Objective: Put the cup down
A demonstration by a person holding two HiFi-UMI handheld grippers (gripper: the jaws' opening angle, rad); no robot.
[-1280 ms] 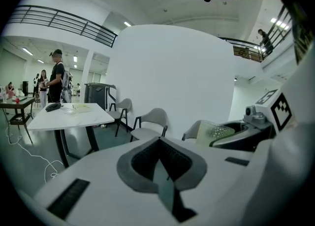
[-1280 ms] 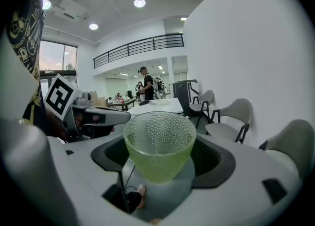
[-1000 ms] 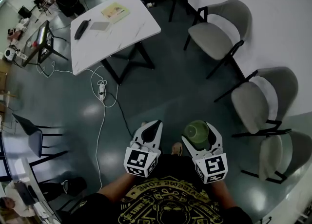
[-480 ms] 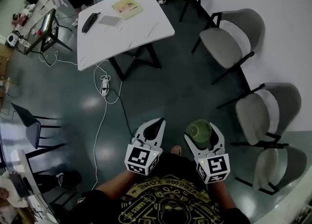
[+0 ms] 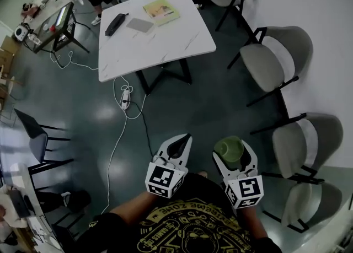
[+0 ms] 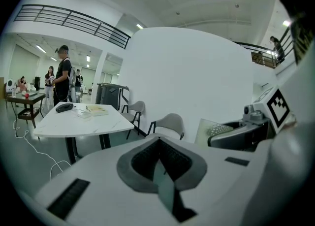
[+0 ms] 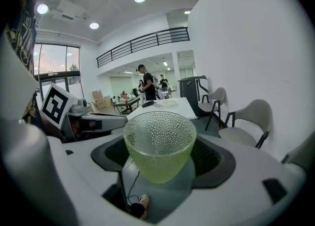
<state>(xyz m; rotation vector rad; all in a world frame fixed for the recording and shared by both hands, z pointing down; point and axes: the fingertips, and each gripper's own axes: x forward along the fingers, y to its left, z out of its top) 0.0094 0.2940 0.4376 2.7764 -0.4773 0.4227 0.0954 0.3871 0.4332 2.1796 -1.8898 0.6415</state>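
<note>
A green bumpy glass cup sits upright between the jaws of my right gripper, which is shut on it; in the head view the cup shows from above in that gripper, held over the dark floor. My left gripper is beside it to the left, its jaws closed together with nothing in them, as the left gripper view shows. The white table stands ahead, well beyond both grippers.
On the table lie a black case, a grey pad and a yellow book. Grey chairs line the white wall at right. A power strip and white cable trail over the floor. People stand at far desks.
The table and chairs have slid down and to the right in the head view, so I have come closer to the table. Both grippers keep their hold and spacing.
</note>
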